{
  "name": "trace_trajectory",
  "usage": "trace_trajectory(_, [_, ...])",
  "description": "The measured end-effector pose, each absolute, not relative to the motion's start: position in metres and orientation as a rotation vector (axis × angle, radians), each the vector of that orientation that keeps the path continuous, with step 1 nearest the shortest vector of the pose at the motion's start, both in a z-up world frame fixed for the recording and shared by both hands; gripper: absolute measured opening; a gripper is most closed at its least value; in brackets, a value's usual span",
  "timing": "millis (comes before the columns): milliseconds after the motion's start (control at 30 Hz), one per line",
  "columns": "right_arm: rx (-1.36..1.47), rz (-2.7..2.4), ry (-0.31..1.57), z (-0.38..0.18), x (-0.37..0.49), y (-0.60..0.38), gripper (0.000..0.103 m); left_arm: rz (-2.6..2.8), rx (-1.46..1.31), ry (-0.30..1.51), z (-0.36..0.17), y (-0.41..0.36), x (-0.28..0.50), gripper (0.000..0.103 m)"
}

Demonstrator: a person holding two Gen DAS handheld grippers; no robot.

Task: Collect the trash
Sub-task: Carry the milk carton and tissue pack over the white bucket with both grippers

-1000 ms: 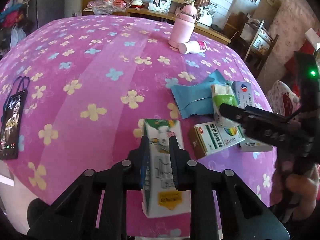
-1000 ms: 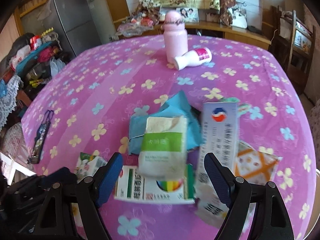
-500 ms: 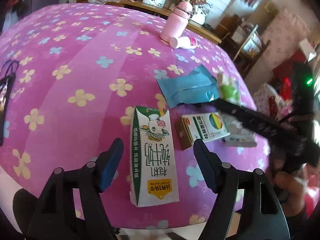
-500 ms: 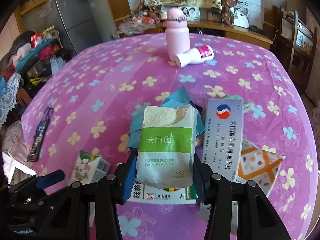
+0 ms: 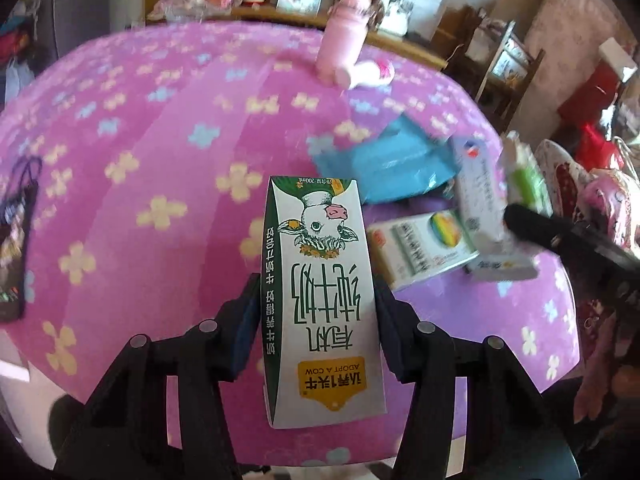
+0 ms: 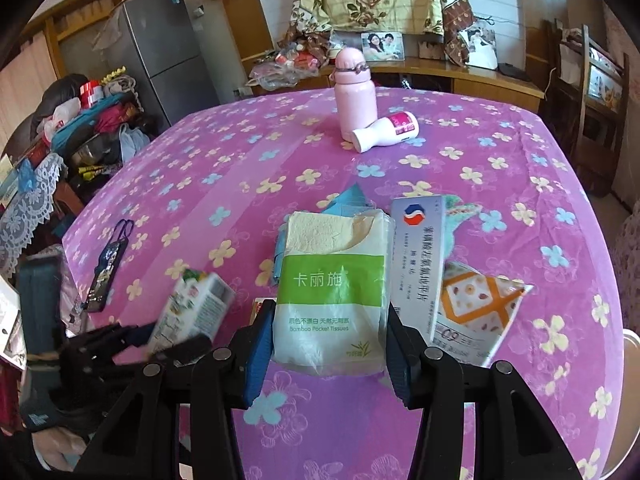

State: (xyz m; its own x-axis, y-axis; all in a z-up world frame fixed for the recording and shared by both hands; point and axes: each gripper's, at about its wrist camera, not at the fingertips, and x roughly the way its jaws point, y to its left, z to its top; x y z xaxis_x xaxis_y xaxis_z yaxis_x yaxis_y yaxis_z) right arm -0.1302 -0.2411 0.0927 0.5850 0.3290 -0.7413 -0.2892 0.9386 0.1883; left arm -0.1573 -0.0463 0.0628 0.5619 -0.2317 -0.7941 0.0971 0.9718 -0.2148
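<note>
A white and green milk carton (image 5: 320, 240) with a cow picture stands between the jaws of my left gripper (image 5: 318, 284). The jaws are closing and their pads press on its two long sides. In the right wrist view the carton (image 6: 192, 308) shows tilted and raised off the cloth. My right gripper (image 6: 330, 314) is shut on a green and white pack of pocket tissues (image 6: 334, 276), held above the table. On the pink flowered tablecloth (image 6: 240, 168) lie a blue wrapper (image 5: 384, 160), a tall white medicine box (image 6: 418, 256), a rainbow-marked box (image 5: 424, 244) and an orange-patterned packet (image 6: 476, 304).
A pink flask (image 6: 356, 92) stands at the far side with a small white bottle (image 6: 386, 132) lying against it. A phone with a strap (image 6: 108, 268) lies near the table's left edge. A sideboard, a fridge and chairs surround the table. A person's hand (image 6: 60, 444) shows at lower left.
The left gripper let go of the carton's narrow edge, opened wide, then closed across its broad face. The right gripper closed on the tissue pack and raised it off the pile.
</note>
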Motion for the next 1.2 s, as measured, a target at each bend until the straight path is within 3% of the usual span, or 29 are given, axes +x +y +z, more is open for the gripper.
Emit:
trace_trajectory(700, [0.107,0.196,0.740,0.137,-0.170,-0.339,0.049,-0.292,0.004,0.712,0.151,-0.162,-0.154,0.051])
trace_trajectory(1200, [0.155,0.061,0.706,0.141,-0.193,-0.413,0.049,-0.399,0.082,0.687,0.158,-0.247,-0.153,0.051])
